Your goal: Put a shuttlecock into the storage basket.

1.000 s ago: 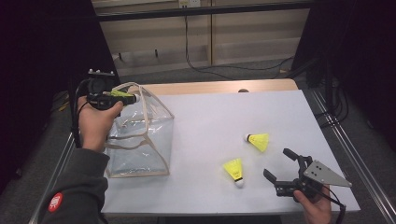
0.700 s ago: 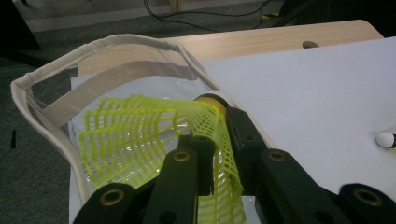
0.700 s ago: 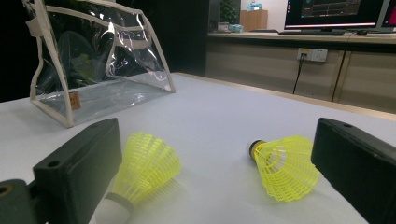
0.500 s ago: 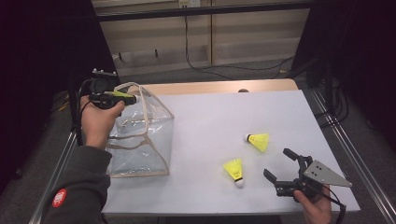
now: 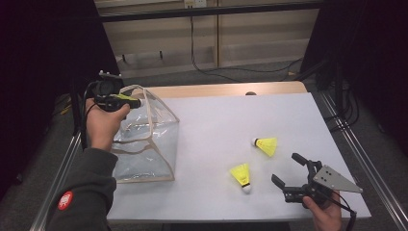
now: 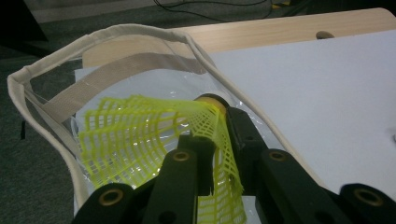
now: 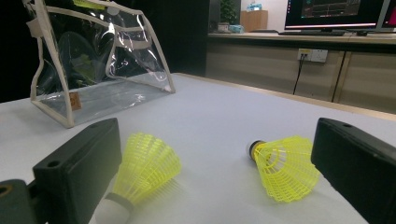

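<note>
Shuttlecock (image 6: 154, 140) clamped by its mesh skirt in left gripper (image 6: 212, 154), over clear bag (image 5: 144, 144) mouth. Risk: skirt snags rim on release. Right gripper (image 5: 293, 173) open near two desk shuttlecocks (image 5: 240, 174).

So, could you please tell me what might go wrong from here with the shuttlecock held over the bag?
The left gripper pinches the yellow shuttlecock by its mesh skirt, already bent, so it may deform or slip. It sits right at the rim of the clear bag, so a release could catch the soft rim and fall outside. The open right gripper lies close to two loose shuttlecocks and could nudge them.
</note>
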Motion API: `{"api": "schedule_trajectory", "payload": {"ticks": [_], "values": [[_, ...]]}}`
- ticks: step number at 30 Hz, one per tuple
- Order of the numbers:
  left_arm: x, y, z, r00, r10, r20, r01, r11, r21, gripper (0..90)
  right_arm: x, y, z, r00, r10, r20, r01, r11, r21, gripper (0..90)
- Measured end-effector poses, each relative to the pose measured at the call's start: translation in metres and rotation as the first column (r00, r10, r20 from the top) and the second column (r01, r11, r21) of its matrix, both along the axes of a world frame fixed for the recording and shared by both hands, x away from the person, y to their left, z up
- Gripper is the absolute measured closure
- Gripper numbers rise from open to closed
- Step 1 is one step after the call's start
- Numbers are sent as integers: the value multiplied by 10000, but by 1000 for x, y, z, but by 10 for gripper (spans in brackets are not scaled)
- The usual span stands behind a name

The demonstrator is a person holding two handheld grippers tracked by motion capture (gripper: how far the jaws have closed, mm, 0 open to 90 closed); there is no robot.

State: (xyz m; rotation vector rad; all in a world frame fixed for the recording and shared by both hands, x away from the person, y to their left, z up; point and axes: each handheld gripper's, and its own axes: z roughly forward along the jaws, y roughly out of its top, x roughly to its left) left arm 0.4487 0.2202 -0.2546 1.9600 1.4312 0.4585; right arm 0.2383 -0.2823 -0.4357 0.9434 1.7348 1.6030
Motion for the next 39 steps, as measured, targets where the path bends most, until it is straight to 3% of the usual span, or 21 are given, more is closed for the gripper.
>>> {"api": "schedule_trajectory", "payload": {"ticks": [15,24,39], "values": [[5,-1,-3,10000,93,-14,-93,9999,47,803,0,0,0,10000,-1,0,1,10000,-5,16],[2,0,-2,10000,36,59,-35,9999,-139,788,0,0,0,10000,-1,3,1,10000,1,17],[-14,0,9,9965,-813,203,828,9927,-877,671,0,0,0,10000,-14,4,14,10000,-20,17]]}}
